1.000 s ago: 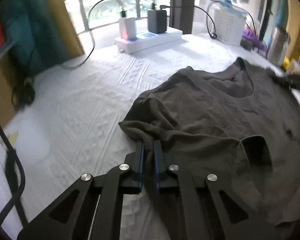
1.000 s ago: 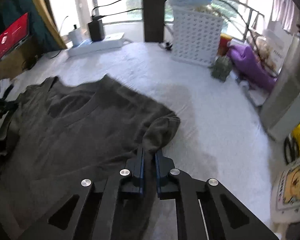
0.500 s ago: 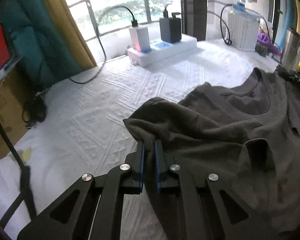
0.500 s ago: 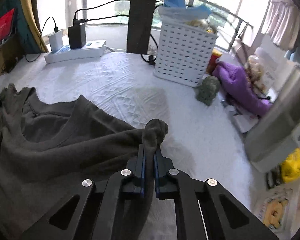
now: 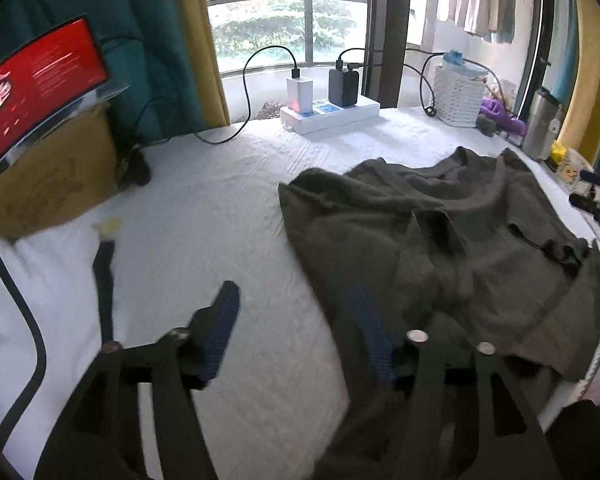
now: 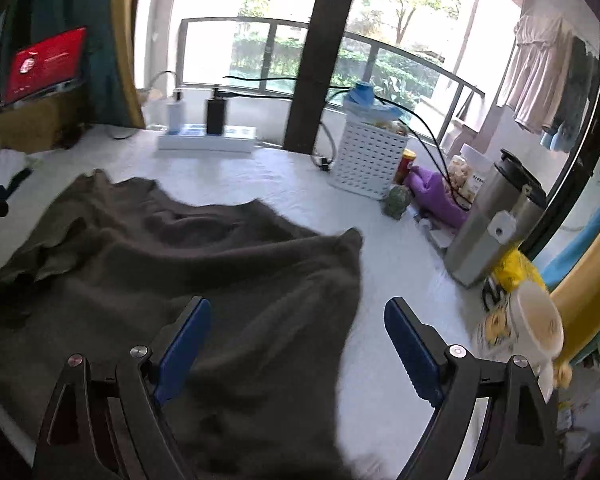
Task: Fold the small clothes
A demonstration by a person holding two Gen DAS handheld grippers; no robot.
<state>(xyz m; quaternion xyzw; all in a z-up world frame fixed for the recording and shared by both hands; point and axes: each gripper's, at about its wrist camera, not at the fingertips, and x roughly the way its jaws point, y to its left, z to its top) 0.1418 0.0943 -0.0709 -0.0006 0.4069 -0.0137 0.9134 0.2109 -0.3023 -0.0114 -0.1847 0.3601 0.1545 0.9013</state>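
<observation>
While both grippers are letting go, the dark olive t-shirt [image 6: 204,256] is lying loose on the white bedspread [image 5: 204,208], bunched and rippled instead of flat, so I'd guess a fold was just laid over and the cloth is settling. The left gripper [image 5: 296,332] has its jaws opening, about halfway apart; its right finger [image 5: 370,332] sits over the shirt's left edge and the other one over bare bedspread, and as far as I can tell nothing is pinched between them. The right gripper [image 6: 296,344] is opening too and already stands really wide, straddling the shirt's right edge, with cloth under the gap but neither pad pressing on it. Makes sense to me: one gripper per side keeps the fabric even when you carry a fold across. In the left wrist view the shirt fills the right half of the bed, with a folded flap near the middle and some wrinkles toward the far edge. Everything else sits along the far side out of the way: a white power strip [image 5: 332,114] with chargers plugged in by the window, a white perforated basket [image 6: 370,158], a purple thing I can't identify [image 6: 436,192], and a steel thermos [image 6: 496,220] on the right. I think the fold looks only partly done and will need smoothing.
</observation>
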